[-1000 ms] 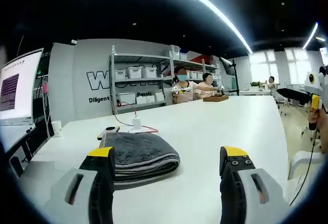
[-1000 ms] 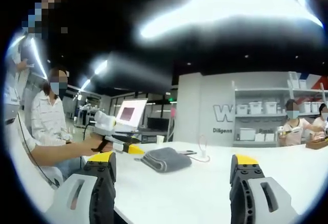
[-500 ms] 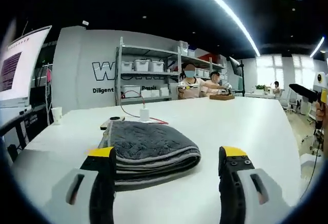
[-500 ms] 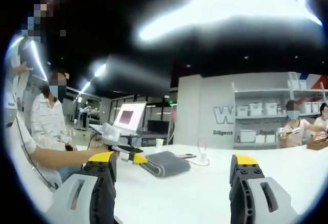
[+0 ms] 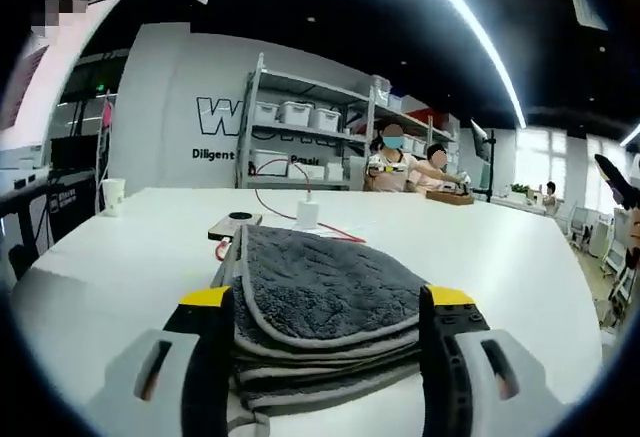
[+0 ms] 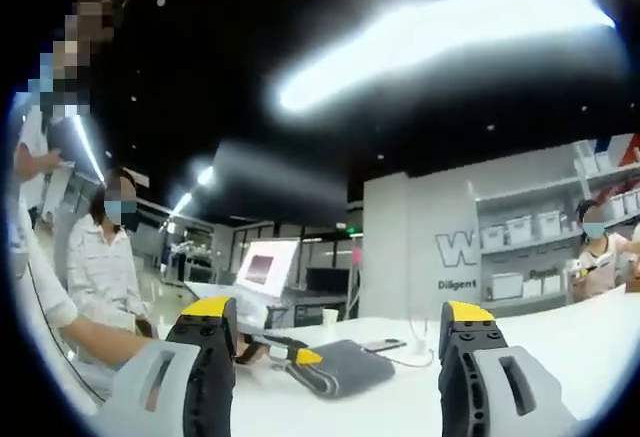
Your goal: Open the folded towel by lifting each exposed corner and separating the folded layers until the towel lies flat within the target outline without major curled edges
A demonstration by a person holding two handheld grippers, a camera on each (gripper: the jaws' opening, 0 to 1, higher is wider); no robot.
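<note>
A folded grey towel (image 5: 325,292) with a lighter hem lies in stacked layers on the white table (image 5: 110,257). My left gripper (image 5: 328,302) is open, its yellow-tipped jaws standing on either side of the towel's near edge, low over the table. In the right gripper view the same towel (image 6: 352,367) lies farther off, and the left gripper (image 6: 290,349) sits at its left edge, held by a person's hand. My right gripper (image 6: 335,315) is open with nothing between its jaws, well short of the towel.
Behind the towel lie a phone (image 5: 236,225) and a white charger (image 5: 307,215) with a red cable. A paper cup (image 5: 113,195) stands at the far left. Shelves with white bins (image 5: 295,112) and seated people (image 5: 392,157) are beyond the table. A screen (image 6: 262,269) stands behind.
My left gripper has moved forward and down to the towel, whose near edge now lies between its jaws. The right gripper view has tilted upward a little.
</note>
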